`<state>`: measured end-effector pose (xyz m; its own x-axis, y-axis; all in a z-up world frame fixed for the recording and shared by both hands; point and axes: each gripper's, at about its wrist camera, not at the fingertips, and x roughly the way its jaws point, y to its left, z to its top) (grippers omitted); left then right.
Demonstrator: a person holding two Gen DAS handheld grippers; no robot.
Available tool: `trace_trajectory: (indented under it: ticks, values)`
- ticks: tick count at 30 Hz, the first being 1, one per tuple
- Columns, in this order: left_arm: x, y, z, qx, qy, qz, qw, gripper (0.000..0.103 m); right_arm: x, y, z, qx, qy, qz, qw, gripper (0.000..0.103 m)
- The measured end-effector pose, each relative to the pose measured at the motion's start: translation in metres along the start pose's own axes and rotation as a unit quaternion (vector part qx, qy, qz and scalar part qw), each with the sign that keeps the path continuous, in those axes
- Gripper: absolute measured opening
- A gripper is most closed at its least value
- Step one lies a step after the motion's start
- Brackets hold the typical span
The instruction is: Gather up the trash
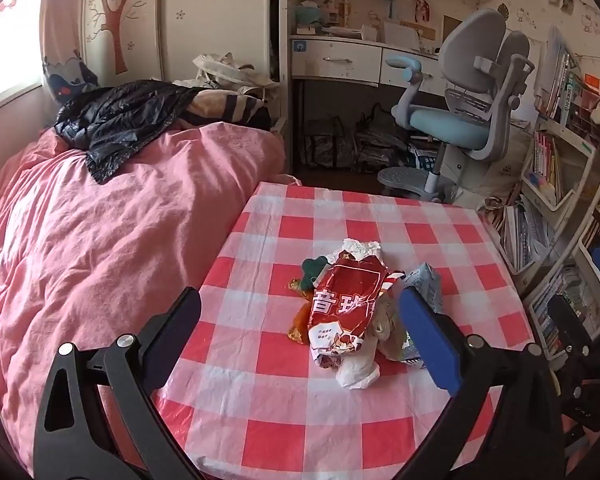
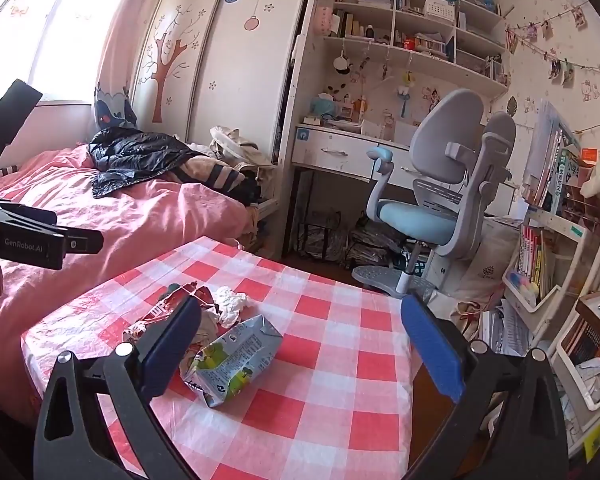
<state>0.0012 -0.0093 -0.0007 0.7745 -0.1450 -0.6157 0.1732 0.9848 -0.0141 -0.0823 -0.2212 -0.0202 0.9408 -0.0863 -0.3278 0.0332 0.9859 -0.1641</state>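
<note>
Glossy red foil wrapper, crumpled white paper, shiny plastic checked tablecloth.

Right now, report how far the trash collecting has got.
Done: nothing visibly; the whole pile sits on the checkered tablecloth. In hand: nothing. The left gripper and right gripper are both open and empty. Left: the red snack wrapper, crumpled white paper, squashed drink carton and other scraps. No bin or bag is in view.

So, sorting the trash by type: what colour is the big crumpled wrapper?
Red with white lettering: the wrapper shows best in the left wrist view.
</note>
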Motion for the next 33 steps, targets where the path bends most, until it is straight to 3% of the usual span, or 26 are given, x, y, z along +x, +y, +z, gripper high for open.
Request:
trace_trajectory:
  ticks: [33]
  values:
    - [0.013, 0.007, -0.004, -0.007, 0.014, 0.004, 0.9999, 0.096, 0.004, 0.013, -0.002, -0.032, 0.009, 0.009, 0.999, 0.096]
